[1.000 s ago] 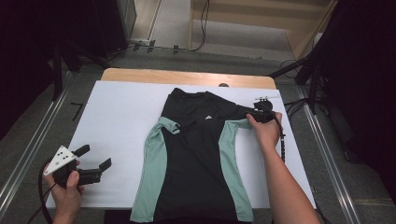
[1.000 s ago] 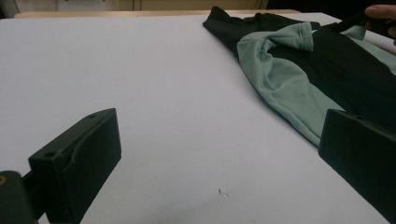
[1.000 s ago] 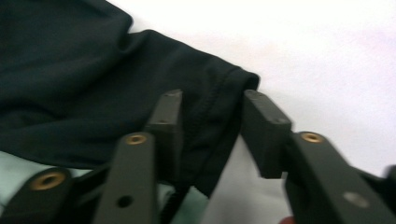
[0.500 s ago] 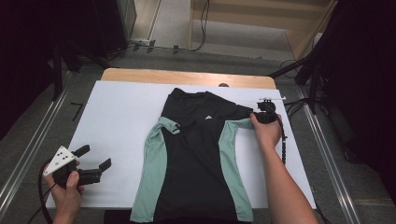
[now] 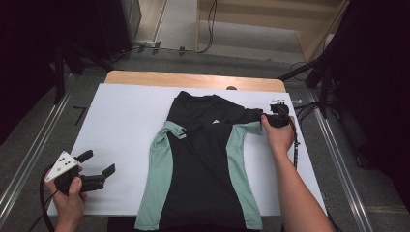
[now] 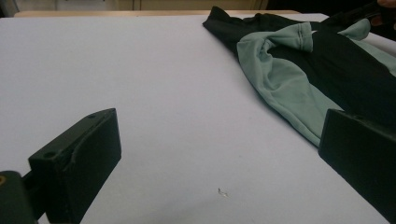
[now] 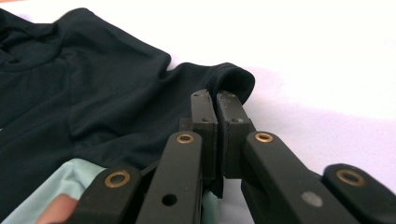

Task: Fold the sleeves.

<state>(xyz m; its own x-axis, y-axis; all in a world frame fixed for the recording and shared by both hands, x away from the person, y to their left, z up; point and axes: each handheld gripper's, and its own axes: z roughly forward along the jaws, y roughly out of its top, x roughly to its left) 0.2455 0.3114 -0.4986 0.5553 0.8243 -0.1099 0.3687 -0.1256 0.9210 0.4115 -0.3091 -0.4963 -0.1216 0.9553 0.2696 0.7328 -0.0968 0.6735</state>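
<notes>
High view shows a wooden table [image 5: 145, 77] covered by a large white sheet [image 5: 125, 125]. On this sheet lies a black shirt with mint-green panels [image 5: 203, 164], spread flat near the middle, with the collar toward the far edge and the hem at the near edge. Its left sleeve is folded inward over the body, and a green cuff lies on the black cloth.

The right gripper [image 5: 276, 118] is at the far right side of the shirt, at the end of the right sleeve [image 5: 246, 116]. In the right gripper view, this gripper [image 7: 217, 100] has its jaws pressed together on the black edge of the sleeve [image 7: 233, 77]; a thin fold of cloth sits between the pads. The jaws have just been closing on it.

The left gripper [image 5: 96, 169] rests on the white sheet near the left front corner, well apart from the shirt. In the left gripper view its jaws stand wide apart with only the white sheet [image 6: 163, 116] between them, and the shirt [image 6: 299, 70] is farther off.
</notes>
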